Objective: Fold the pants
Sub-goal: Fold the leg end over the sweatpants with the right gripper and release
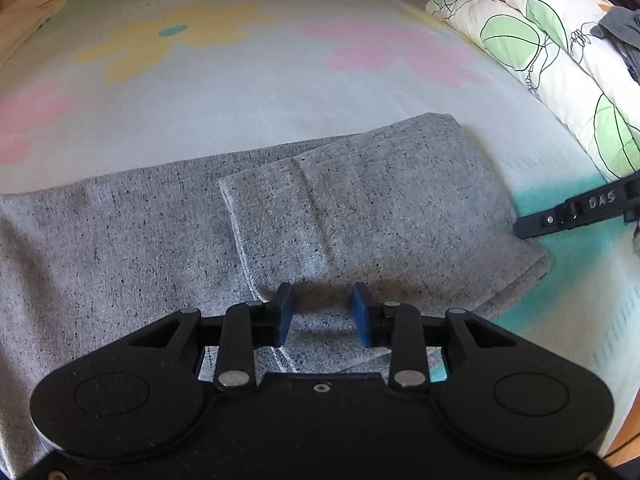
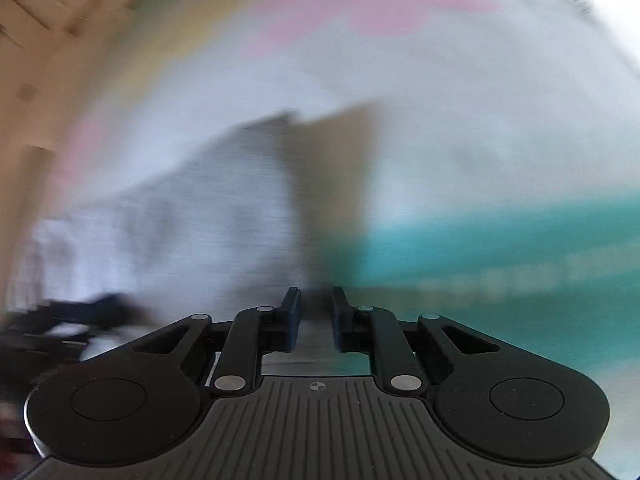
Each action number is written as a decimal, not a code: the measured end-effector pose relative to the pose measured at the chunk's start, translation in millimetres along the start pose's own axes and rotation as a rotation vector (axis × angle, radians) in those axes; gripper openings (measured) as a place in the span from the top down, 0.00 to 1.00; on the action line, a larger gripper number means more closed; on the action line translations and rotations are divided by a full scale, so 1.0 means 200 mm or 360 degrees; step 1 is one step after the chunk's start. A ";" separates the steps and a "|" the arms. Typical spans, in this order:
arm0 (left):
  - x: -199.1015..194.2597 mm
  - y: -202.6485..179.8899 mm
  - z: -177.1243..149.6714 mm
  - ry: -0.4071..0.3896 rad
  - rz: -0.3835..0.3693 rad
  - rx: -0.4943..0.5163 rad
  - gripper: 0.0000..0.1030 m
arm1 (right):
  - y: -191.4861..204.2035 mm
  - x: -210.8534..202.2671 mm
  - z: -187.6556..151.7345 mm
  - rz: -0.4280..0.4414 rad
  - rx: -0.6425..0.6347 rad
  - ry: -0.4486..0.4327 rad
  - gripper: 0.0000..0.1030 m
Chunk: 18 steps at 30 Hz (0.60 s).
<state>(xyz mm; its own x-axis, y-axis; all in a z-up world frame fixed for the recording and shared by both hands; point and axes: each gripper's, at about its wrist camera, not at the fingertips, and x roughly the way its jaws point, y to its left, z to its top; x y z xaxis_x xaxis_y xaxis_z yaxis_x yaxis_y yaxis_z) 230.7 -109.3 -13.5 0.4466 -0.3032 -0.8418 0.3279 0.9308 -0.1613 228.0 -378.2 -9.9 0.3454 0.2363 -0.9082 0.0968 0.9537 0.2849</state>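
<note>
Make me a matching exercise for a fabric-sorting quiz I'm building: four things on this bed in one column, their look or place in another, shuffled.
Things:
1. pants
2. bed sheet
3. quilt
4. dark garment

Descriptions:
A. white with green leaf outlines, rolled along the right edge
B. speckled grey, one end folded back over itself
C. pale with pink and yellow flower shapes
D. plain grey, lying on top of the quilt

Pairs: 1-B, 2-C, 3-A, 4-D
</note>
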 end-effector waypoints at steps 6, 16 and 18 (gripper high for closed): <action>0.01 0.02 0.00 0.0022 0.0003 0.0008 0.58 | -0.04 -0.17 -0.01 0.0068 0.0103 -0.0192 0.83; -0.16 0.26 0.09 0.0014 0.0140 -0.0191 0.58 | 0.14 -0.08 0.07 0.0134 0.0045 -0.0283 0.83; -0.23 0.39 0.10 -0.0014 0.0190 -0.0265 0.58 | 0.19 -0.05 0.08 0.0121 0.0007 -0.0261 0.83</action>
<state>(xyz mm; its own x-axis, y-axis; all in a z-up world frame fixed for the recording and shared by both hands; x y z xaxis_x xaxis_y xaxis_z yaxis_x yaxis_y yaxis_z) 253.5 -26.7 22.9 0.4815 -0.1895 -0.8557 0.1303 0.9810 -0.1439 242.5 -347.2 14.6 0.4997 0.2739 -0.8218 0.0686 0.9332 0.3528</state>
